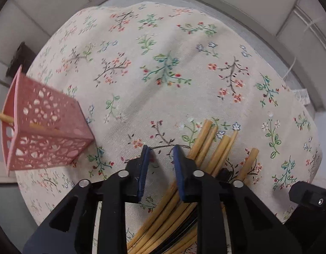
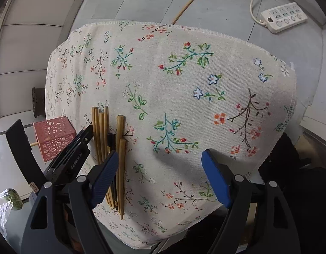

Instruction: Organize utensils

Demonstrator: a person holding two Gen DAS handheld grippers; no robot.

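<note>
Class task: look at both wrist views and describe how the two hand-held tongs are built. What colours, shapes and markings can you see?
Both the left tongs and the right tongs have black plastic linkage arms with triangular cut-outs and silver pivot pins. Each finger ends in a ribbed blue pad. White lettering runs along the left tongs' side in the right wrist view. No cables or sleeves show.

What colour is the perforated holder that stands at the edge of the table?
Pink: the holder shows best in the left wrist view.

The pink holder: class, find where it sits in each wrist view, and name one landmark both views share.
Left wrist view: pink holder at the left edge, a stick poking from it.
Right wrist view: pink holder lower left, beyond the bamboo chopsticks.
Shared landmark: the chopsticks on the floral cloth.
</note>
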